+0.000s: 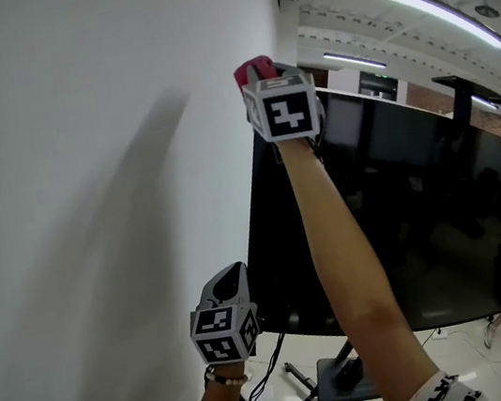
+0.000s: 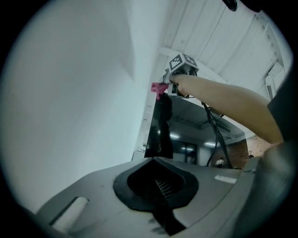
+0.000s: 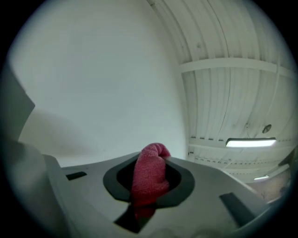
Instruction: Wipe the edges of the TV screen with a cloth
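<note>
The person is reaching high with the right arm, and the right hand-held gripper (image 1: 262,77) is up at the top left corner of the TV screen (image 1: 404,207). It is clenched on a pink cloth (image 1: 251,70). The right gripper view shows the terry fabric (image 3: 150,171) bunched between the jaws and poking out past them. From the left gripper view, the cloth (image 2: 159,87) sits right on the corner where the dark screen (image 2: 186,135) meets the white wall (image 2: 70,102).

The left hand-held gripper (image 1: 234,274) hangs low beside the screen's bottom left corner. Its jaws are closed together on nothing, and it does not touch the TV.

There is little writing to read. Each gripper's cube carries black-and-white square markers (image 1: 285,113), patterns rather than letters. A small white label (image 2: 140,149) sits at the lower left edge of the TV, too small to read. The glass mirrors ceiling lights and a dim room.

The TV stands on a dark stand (image 1: 342,379) with cables (image 1: 262,383) trailing beside it. A long light strip (image 1: 439,7) glows on the white ceiling. The left wrist wears a bracelet (image 1: 225,377).
</note>
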`<action>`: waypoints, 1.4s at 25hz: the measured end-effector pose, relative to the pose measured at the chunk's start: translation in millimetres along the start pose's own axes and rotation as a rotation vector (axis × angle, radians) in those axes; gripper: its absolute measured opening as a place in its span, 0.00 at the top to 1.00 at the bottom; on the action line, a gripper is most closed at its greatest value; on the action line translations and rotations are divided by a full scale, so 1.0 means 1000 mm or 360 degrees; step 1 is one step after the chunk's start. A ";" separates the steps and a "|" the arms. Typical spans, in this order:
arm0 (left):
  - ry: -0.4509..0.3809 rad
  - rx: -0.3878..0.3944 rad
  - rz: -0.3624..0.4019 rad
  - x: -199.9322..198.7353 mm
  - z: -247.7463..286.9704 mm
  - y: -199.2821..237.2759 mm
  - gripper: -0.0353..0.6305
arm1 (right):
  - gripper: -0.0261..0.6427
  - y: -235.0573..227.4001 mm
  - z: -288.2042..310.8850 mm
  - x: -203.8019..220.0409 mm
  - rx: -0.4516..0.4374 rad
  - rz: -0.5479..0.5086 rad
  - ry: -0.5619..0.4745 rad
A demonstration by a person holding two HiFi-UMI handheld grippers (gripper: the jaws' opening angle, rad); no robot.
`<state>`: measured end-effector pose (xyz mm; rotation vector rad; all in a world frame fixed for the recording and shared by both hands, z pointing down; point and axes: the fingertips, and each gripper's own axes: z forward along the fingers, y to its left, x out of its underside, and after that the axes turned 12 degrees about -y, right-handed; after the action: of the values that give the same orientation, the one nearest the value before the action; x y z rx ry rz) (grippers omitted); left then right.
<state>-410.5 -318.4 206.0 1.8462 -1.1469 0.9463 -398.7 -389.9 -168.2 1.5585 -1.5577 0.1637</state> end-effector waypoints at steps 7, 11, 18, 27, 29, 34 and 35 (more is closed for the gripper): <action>-0.0013 0.0071 -0.0044 -0.002 0.010 -0.009 0.95 | 0.87 -0.031 -0.007 -0.023 -0.0252 0.0062 0.0046; 0.0000 0.0133 -0.0090 0.004 0.016 -0.025 0.95 | 0.87 -0.018 -0.003 0.002 -0.0400 -0.0036 0.0265; 0.0003 0.0214 -0.0120 0.000 0.020 -0.033 0.95 | 0.87 -0.009 -0.003 0.023 -0.0411 -0.0291 0.0499; -0.0003 0.0305 -0.0155 -0.009 0.015 -0.046 0.95 | 0.87 -0.033 -0.032 0.022 -0.0345 -0.0327 0.0545; 0.0000 0.0353 -0.0160 -0.006 0.024 -0.063 0.95 | 0.87 -0.055 -0.043 0.028 -0.0299 -0.0351 0.0559; 0.0014 0.0426 -0.0188 -0.005 0.050 -0.104 0.95 | 0.87 -0.112 -0.075 0.043 -0.0226 -0.0314 0.0562; 0.0023 0.0437 -0.0189 -0.004 0.054 -0.112 0.95 | 0.87 -0.123 -0.082 0.045 -0.0218 -0.0297 0.0561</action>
<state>-297.6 -328.9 155.2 2.0960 -0.9223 1.0895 -245.2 -394.1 -150.0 1.4669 -1.1212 0.2104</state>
